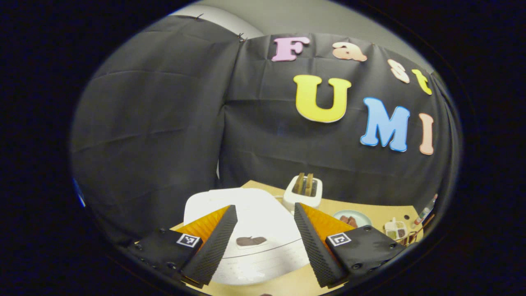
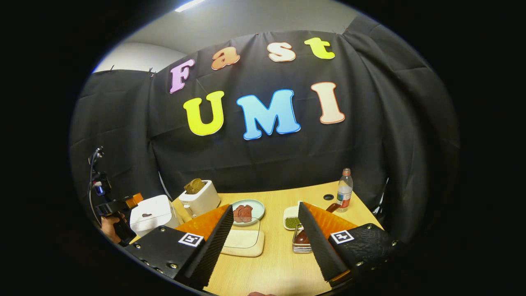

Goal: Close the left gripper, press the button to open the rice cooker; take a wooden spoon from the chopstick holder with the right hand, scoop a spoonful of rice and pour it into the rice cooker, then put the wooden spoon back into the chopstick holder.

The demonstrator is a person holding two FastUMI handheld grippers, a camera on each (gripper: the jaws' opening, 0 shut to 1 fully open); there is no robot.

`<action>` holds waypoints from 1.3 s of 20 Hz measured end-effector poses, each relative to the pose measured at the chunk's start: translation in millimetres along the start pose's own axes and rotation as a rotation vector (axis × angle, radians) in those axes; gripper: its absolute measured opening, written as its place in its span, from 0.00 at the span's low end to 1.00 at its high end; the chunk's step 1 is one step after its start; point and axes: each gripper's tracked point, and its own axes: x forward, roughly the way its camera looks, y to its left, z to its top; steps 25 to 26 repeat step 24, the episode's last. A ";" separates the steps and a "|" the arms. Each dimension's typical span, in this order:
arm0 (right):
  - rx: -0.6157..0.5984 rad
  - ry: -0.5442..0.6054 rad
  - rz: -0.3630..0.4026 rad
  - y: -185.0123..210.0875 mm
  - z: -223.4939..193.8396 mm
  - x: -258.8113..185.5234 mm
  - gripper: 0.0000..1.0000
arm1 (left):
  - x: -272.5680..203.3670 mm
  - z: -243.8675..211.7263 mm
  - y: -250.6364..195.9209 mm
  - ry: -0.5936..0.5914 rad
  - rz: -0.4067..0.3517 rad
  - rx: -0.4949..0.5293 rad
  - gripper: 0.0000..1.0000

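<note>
while lid shut, wooden spoon (image 2: 309,230) visible

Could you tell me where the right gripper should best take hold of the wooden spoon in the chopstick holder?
Probably the wooden spoon's handle, which slants up and out of the chopstick holder. Come from above with the open right gripper, fingers either side of the shaft; the bowl sits low inside the holder.

Rice cooker shut; wooden spoon in its holder.
The white rice cooker (image 1: 254,230) sits lid down at the table's left end, a dark button (image 1: 251,241) on its lid. The wooden spoon (image 2: 328,209) leans in the wire chopstick holder (image 2: 301,243), handle up.
</note>
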 end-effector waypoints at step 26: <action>-0.076 -0.202 -0.088 35.4 87.2 -37.5 0.96 | -159.4 111.0 -153.7 -0.263 -0.405 0.058 0.98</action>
